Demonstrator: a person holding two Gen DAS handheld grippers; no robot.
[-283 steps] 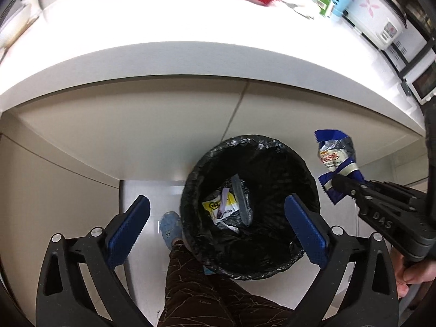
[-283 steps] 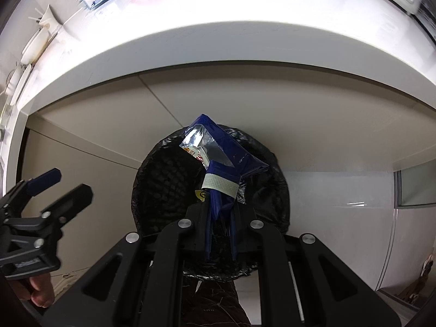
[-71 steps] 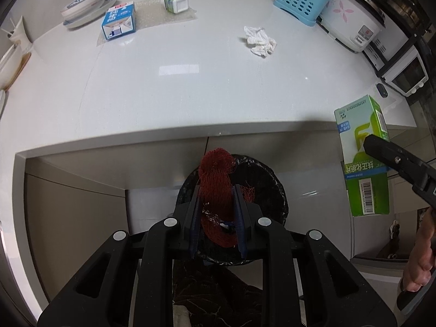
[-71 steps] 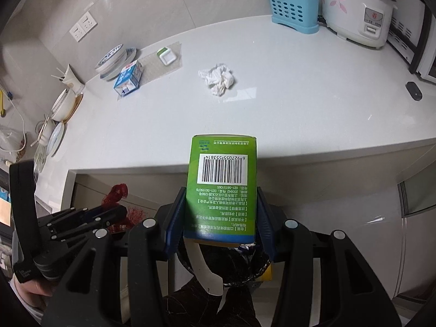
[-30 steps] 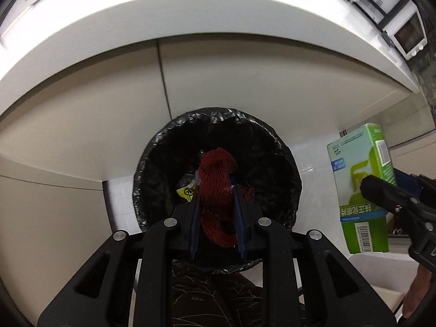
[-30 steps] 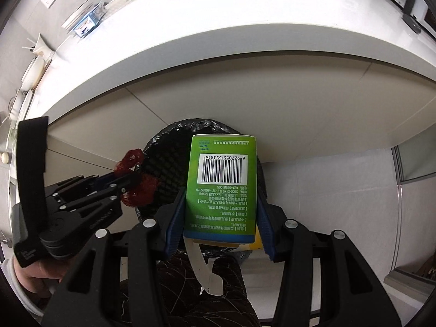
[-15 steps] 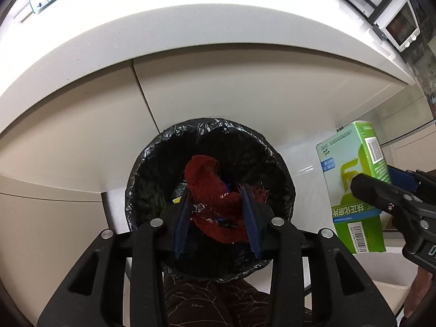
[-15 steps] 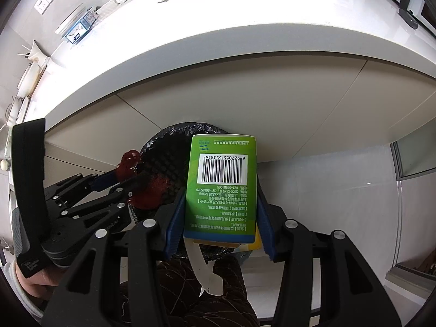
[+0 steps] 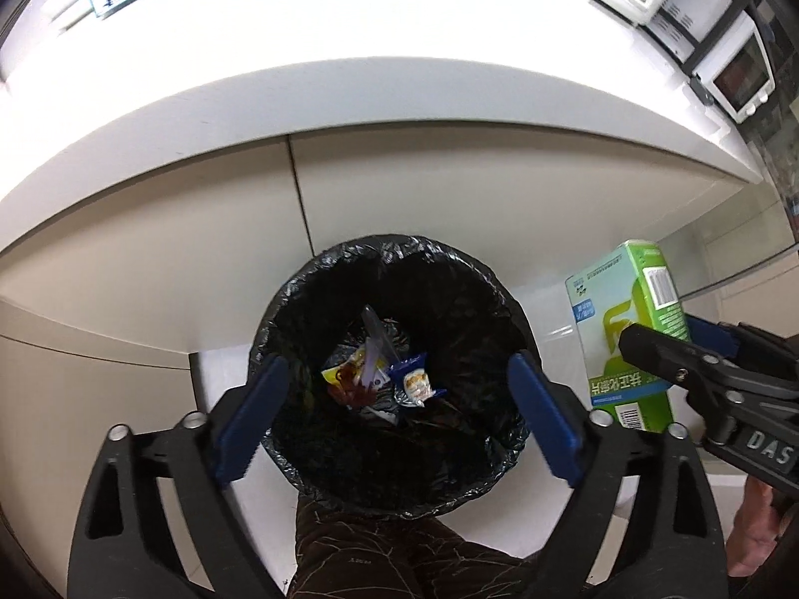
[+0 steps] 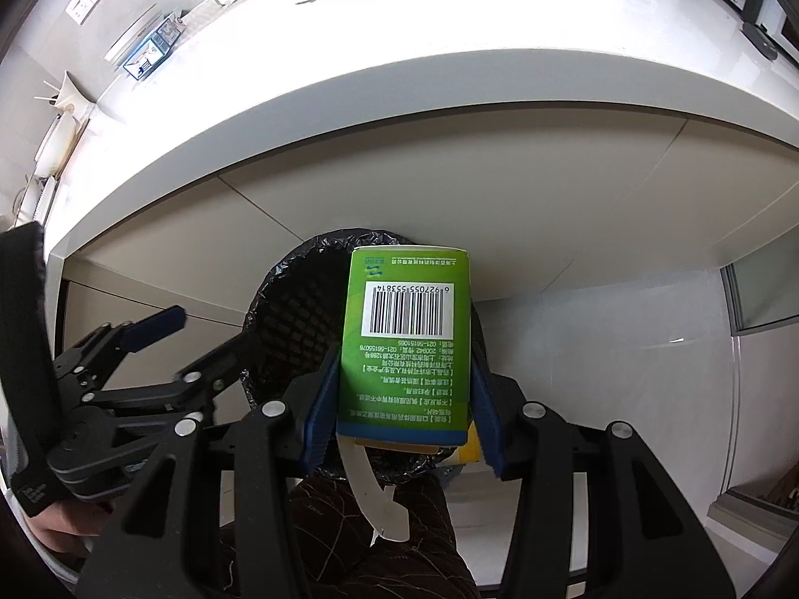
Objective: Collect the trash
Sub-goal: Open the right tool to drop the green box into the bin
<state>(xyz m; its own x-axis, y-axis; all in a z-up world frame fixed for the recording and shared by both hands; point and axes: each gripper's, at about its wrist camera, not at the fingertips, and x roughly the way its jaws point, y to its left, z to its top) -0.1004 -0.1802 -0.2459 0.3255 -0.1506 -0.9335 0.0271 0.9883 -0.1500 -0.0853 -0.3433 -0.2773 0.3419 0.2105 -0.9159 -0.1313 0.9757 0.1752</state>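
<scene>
1. The left gripper (image 9: 397,412) is seen with its blue pads spread wide above the trash bin (image 9: 504,309); the jaws have just been opening, and nothing is held between them.
2. A clump of red mesh (image 9: 352,392) is seen lying at the bottom of the bin among a blue snack wrapper (image 9: 414,383) and a yellow wrapper (image 9: 333,373); much of the mesh is lost in the dark of the black liner, and its full shape cannot be made out.
3. The right gripper (image 10: 404,402) is shown clamped on a green carton (image 10: 407,344), one blue pad pressed to each narrow side.
4. The carton's long axis is aligned with the fingers, its barcode end pointed away from the gripper and down toward the bin. Its near end is hidden behind the gripper body, where a white strip (image 10: 372,486) is seen hanging out.
5. In the left wrist view the carton (image 9: 626,334) is held just beside the bin's right rim, partly covered by the right gripper's black finger (image 9: 664,354).
6. In the right wrist view the bin's far side is blocked by the carton, so only a left arc of its rim (image 10: 279,279) is shown.
7. A patterned trouser leg (image 9: 379,559) is cut off by the lower frame edge.
8. The white counter (image 9: 349,35) above is overexposed, and items on it are hard to identify.
</scene>
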